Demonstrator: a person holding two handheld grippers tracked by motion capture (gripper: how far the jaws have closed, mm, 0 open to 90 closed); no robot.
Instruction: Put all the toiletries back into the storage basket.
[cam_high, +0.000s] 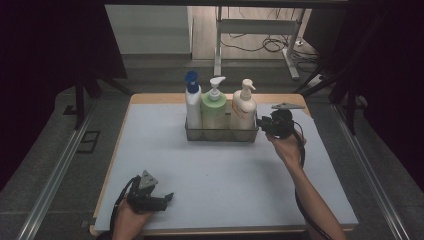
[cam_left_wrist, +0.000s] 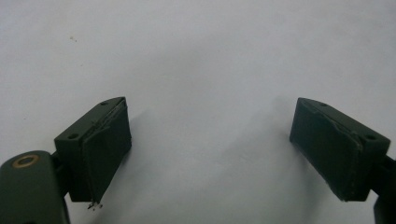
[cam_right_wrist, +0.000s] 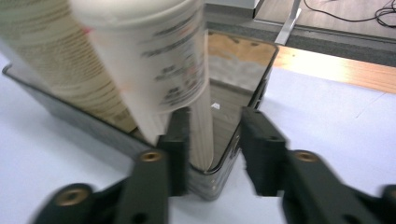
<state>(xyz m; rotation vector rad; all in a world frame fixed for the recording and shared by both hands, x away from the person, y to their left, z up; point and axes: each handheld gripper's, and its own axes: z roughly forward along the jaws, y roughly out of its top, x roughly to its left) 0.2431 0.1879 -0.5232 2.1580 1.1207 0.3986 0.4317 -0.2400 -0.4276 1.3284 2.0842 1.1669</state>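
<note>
- The left gripper (cam_high: 167, 196) rests on the pale grey table mat (cam_high: 210, 185) at the near edge, jaws spread wide with nothing between them.
- The right gripper (cam_right_wrist: 212, 140) has its jaws narrowed around the end wall of the clear smoked-plastic tray (cam_high: 221, 134); whether the pads press is unclear.
- The tray stands mid-table, holding a cream pump bottle (cam_high: 244, 107), a green one and a blue-capped white one.
- The tray is likely stiff, slick and bottle-heavy, so a low grip on the wall seems wise.
- Beyond lie dark curtains and a desk frame.
</note>
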